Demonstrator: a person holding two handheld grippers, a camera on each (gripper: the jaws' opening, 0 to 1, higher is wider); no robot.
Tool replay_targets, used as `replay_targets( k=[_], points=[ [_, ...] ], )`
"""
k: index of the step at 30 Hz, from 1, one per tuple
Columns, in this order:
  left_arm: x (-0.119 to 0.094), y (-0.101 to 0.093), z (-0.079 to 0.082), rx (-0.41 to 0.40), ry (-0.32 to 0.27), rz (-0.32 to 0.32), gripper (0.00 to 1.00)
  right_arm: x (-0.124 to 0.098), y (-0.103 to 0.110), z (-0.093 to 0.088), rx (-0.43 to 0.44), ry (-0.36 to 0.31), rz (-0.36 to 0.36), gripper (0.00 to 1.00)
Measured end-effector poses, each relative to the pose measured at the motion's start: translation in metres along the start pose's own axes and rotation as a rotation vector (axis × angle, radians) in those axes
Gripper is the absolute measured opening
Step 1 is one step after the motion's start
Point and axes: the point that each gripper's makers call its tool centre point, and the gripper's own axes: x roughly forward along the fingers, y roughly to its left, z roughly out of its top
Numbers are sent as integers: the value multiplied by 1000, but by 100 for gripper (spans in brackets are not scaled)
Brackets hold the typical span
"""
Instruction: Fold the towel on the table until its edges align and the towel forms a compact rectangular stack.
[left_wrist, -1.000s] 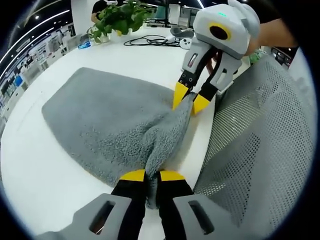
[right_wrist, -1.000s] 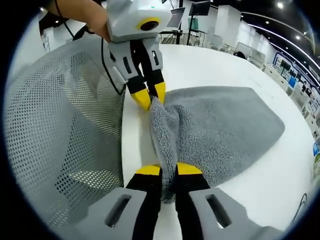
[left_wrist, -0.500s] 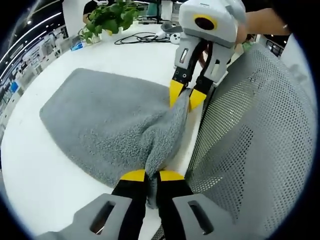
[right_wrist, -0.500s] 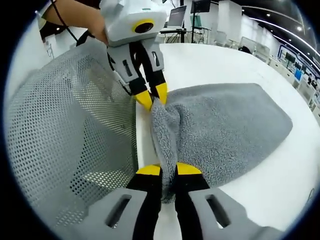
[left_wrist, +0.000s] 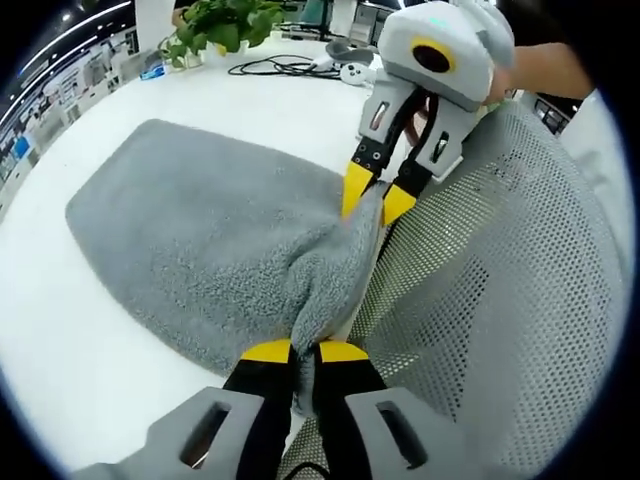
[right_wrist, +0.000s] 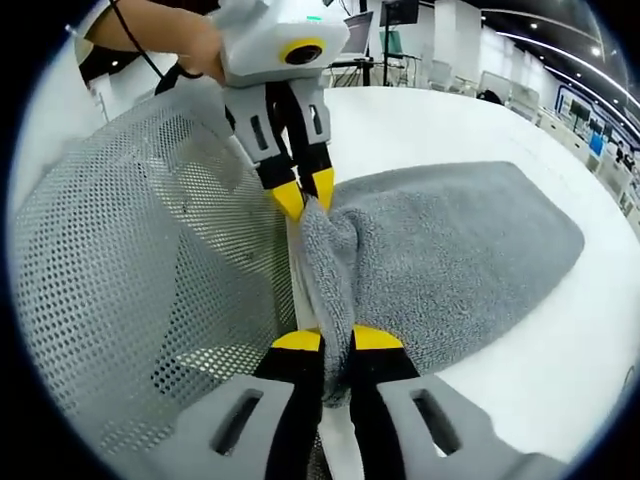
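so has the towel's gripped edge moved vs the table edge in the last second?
Yes. The towel edge held by both grippers has been pulled back past the table edge, over the mesh chair.

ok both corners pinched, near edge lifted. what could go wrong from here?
1. The left hand-held gripper and right hand-held gripper hold the gray towel by thin pinches; a corner might slip out mid-fold.
2. The lifted edge sags and bunches between them, so the fold may land uneven.
3. The mesh chair back sits right against the table edge and could snag the towel.
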Motion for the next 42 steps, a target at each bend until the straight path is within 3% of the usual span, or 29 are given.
replay_targets(
  k=[2,4,11,20,34,42],
  points=[
    [0,1,0,-121,-10,-7,7,0,-1,0,11,-4,-9,6],
    [-1,0,0,-82,-13,-12,7,-1,-1,1,47,-12,-6,6],
    [-7,0,0,-51,2,-3,7,-5,-1,8,38,9,8,6],
    [-27,0,1,-113,-53,-13,7,-15,7,24,25,-40,25,6],
    [-65,-5,22,-155,-140,-52,6,-41,11,50,8,-110,59,5],
    [-85,8,44,-169,-204,-42,6,-59,-7,69,15,-166,8,5]
  ],
)
